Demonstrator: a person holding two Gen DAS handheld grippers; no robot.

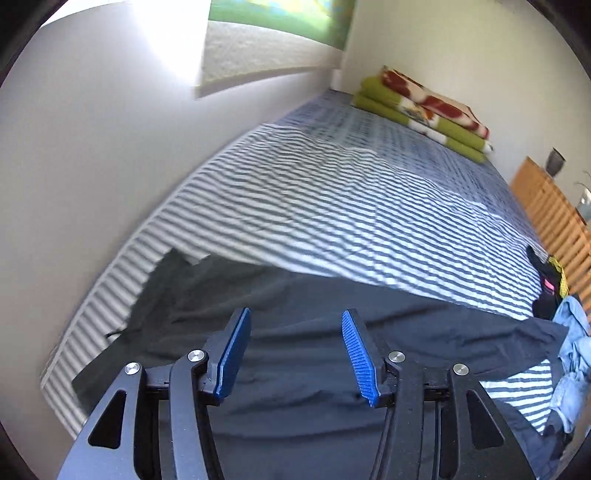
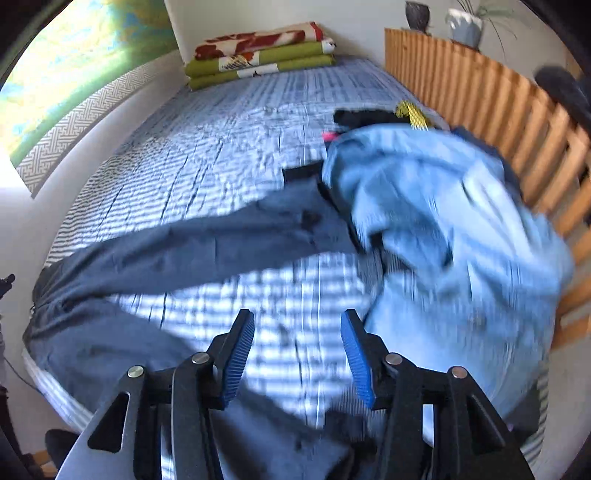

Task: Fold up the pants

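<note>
1. Both grippers stand apart-jawed with nothing between their blue ribbed pads: the left gripper (image 1: 295,328) hangs above dark cloth, and the right gripper (image 2: 297,328) hangs above a bare patch of bedsheet.
2. Under everything lies the bed, covered by a blue-and-white striped sheet (image 1: 332,206) that runs from the near edge to the far wall; sunlight falls across its middle.
3. Spread over the near end of that sheet are the dark navy fabric pants (image 1: 303,369). In the left wrist view they fill the lower part of the picture below the pads; in the right wrist view (image 2: 207,236) one leg runs as a band across the bed and another part lies toward the near left corner, with striped sheet showing between them.
4. To the right of the pants sits a crumpled light blue denim garment (image 2: 443,221), heaped near the bed's right edge and blurred in the right wrist view; its edge overlaps the end of the navy leg.
5. Along the right side of the bed stands a slatted wooden rail (image 2: 498,122) of orange-toned wood.
6. At the far end of the bed rests a stack of folded green blankets with a red-and-cream patterned one on top (image 2: 258,55).
7. Behind the denim heap lies a small pile of black clothing with yellow and pink bits (image 2: 369,118).
8. On top of the rail's far end stand a dark pot (image 2: 417,14) and a pale planter (image 2: 465,24).
</note>
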